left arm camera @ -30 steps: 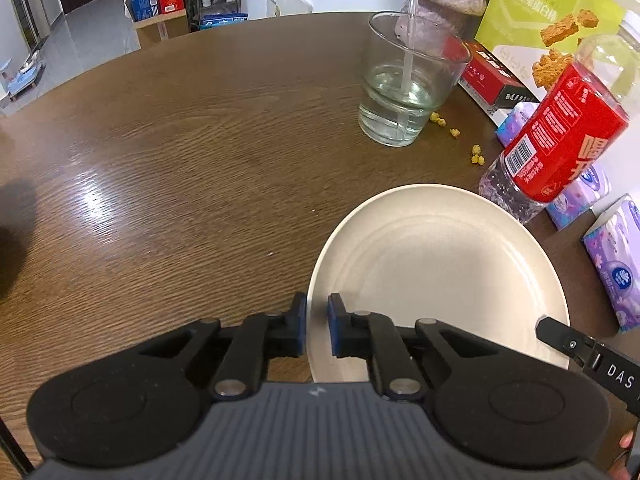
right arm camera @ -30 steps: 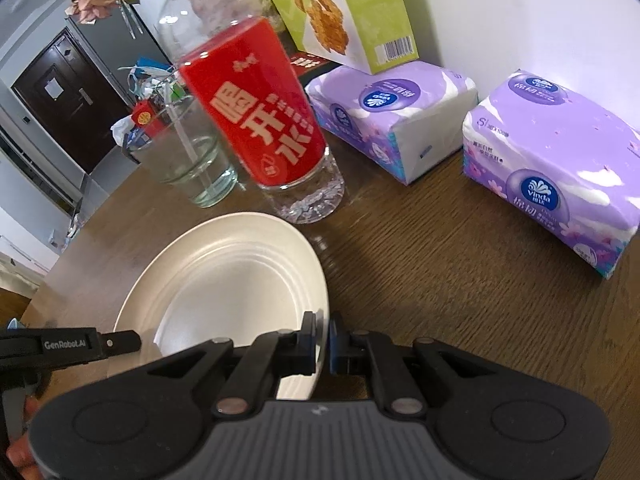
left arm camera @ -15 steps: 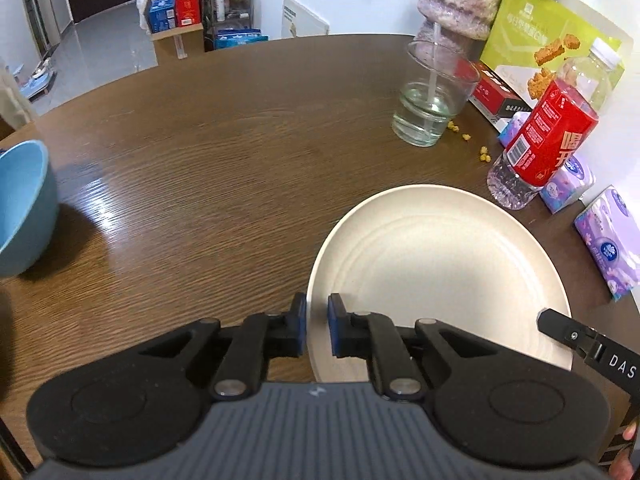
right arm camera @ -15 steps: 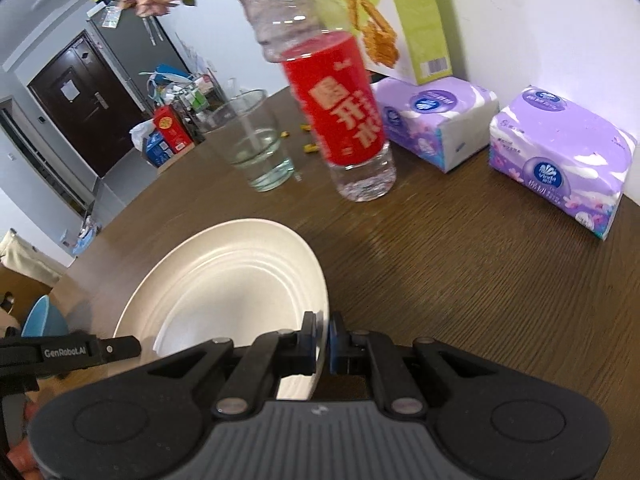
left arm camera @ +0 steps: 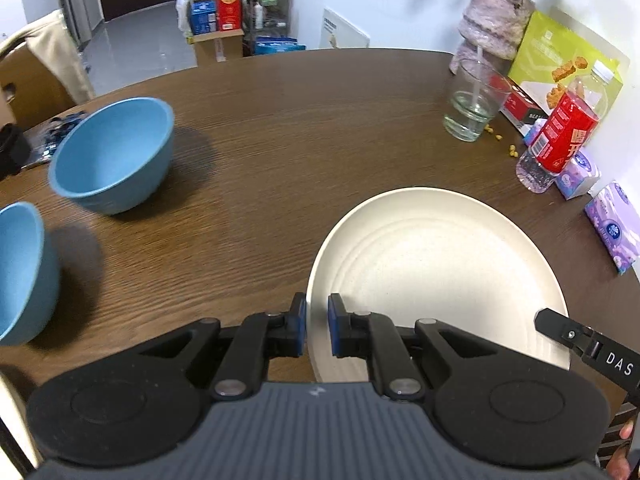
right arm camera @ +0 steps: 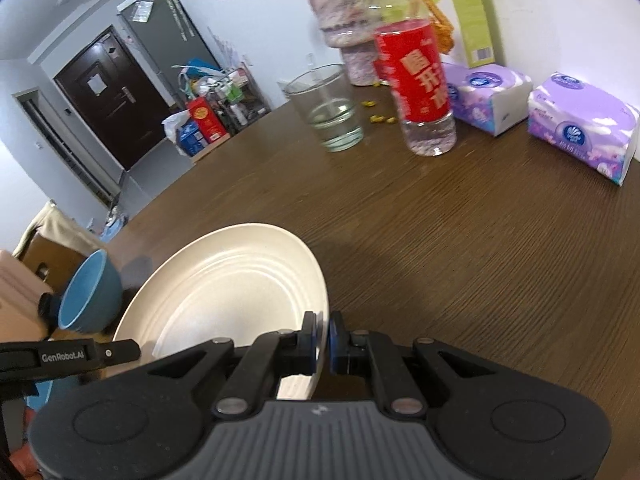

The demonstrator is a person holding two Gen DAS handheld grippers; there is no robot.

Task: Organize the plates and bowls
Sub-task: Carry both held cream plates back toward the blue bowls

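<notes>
- Plate (left arm camera: 436,276): cream, round, ridged inside; carried between two grippers above the brown table (left arm camera: 304,128), its far rim clear of the wood as far as the views show.
- Left gripper (left arm camera: 317,326): fingers pinching the plate's left rim, one blue pad on each face of the rim.
- Right gripper (right arm camera: 324,340): fingers pressed nearly together on the opposite rim, which passes between the pads; in the left view only its tip shows at the plate's right edge.
- Bowls: two blue bowls stand to the left, a far bowl (left arm camera: 114,156) and a near bowl (left arm camera: 20,272); both sit apart from the plate, and only one shows in the right view, beyond the plate.
- Hazards on the right: a glass (left arm camera: 472,100) with water, a red-labelled bottle (left arm camera: 560,140), tissue packs (right arm camera: 580,124) and a vase (left arm camera: 496,20), all along the wall side, well apart from the plate.
- Step in hand, as judged: a two-handed carry of the plate towards a place of rest, probably nearer the bowls.
- Doing it well: keep both pinches equally firm and both hands moving together, so the thin rim neither twists nor slips.
- Hold the plate level; lower it flat onto bare wood, short of the bowls.
- Release only once the base rests fully on the table, then draw both grippers outward along the plate's plane.
</notes>
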